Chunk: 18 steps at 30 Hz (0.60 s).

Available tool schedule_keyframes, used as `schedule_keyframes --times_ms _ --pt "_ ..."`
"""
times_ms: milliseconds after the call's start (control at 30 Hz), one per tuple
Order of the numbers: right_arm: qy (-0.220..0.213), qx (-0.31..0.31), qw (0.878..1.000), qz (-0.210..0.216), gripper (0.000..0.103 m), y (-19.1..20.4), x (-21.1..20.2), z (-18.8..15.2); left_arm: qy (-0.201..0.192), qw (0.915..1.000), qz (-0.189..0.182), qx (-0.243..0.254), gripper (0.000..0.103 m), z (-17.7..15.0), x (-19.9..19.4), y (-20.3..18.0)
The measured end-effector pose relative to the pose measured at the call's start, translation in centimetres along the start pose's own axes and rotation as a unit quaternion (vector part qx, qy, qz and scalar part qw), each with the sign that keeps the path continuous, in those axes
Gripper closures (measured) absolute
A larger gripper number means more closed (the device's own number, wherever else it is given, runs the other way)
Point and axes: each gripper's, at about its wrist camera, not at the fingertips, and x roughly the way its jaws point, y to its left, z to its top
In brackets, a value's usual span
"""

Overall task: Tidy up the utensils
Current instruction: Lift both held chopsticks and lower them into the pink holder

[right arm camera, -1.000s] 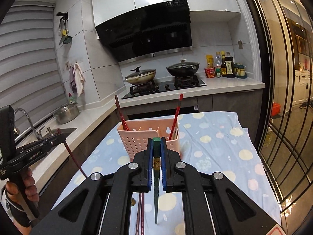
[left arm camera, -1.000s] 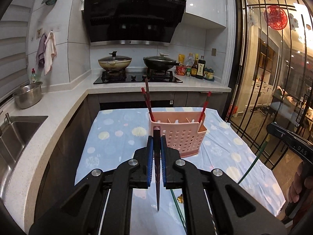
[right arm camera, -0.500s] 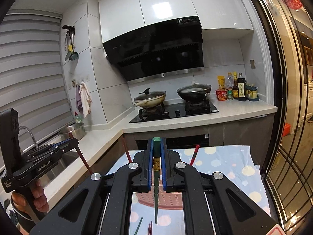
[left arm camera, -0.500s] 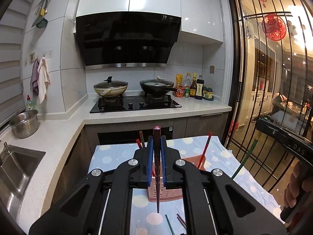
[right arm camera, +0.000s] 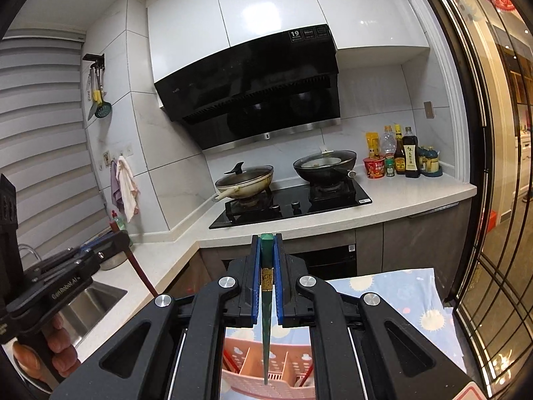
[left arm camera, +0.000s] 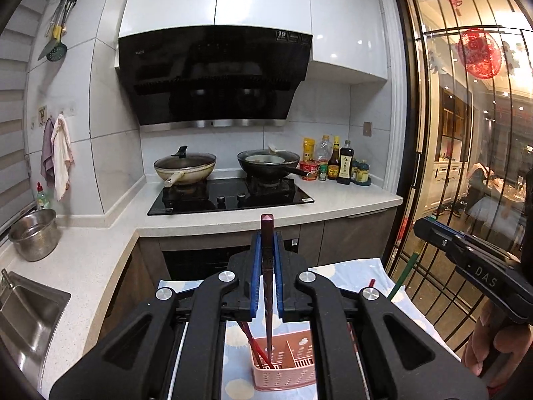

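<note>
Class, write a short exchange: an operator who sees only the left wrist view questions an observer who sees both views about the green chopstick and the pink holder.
Operator: My left gripper clamps a dark red chopstick above the pink holder. I see only a stretch of the green chopstick at the right. Is it gripped?
Observer: Yes. The right gripper is shut on its thick end, and a gold band on it sits between the blue pads.
Operator: Where does its tip point?
Observer: Straight down at the holder, between two dividers. Whether the tip is below the rim, I cannot tell.
</note>
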Motion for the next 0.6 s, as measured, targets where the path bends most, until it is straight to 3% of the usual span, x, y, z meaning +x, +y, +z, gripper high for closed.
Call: schedule_keyframes --times_ms 200,467,600 --pt "0.009 -0.004 1.0 0.004 0.096 0.4 2.6 -0.1 0.024 0.9997 0.002 0.001 0.096 -1.3 2.7 0.1" --pt "-0.011 -0.009 1.0 0.012 0.096 1.2 2.7 1.3 0.039 0.9992 -0.002 0.0 0.096 -2.5 4.2 0.2" --pt "0.011 -0.013 1.0 0.006 0.096 1.0 4.1 -0.3 0.047 0.9989 -0.004 -0.003 0.096 -3.1 4.8 0.2"
